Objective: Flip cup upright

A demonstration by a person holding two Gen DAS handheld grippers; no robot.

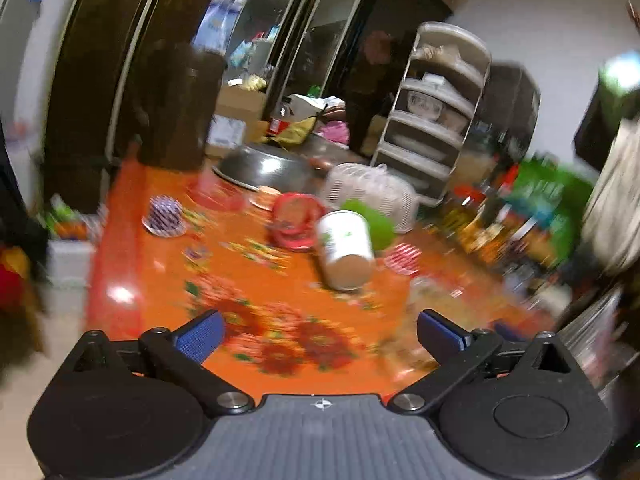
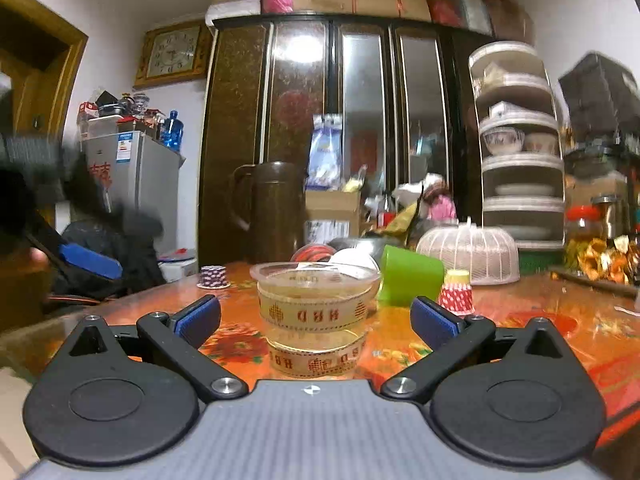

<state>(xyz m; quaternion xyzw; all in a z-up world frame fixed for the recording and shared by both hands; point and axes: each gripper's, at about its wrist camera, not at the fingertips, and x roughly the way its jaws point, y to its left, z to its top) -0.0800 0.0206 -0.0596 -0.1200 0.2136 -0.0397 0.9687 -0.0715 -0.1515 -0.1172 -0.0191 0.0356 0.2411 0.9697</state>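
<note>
Mid-counter, our white cup (image 1: 346, 249) lies on its side among clutter. Both sets of fingers (image 1: 320, 332) (image 2: 316, 316) gape wide, empty. We reckon a sloppy grab rolls it into the green cup (image 1: 374, 222).

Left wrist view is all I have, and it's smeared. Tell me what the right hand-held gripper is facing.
Observer: The right hand-held gripper is open, with a clear banded cup standing upright just ahead of it.
Operator: Place the green cup from there.
Observer: The green cup lies on its side, behind and right of the clear one.
Operator: Give me a wall landmark.
Observer: A clock hangs left of the dark cabinet.
</note>
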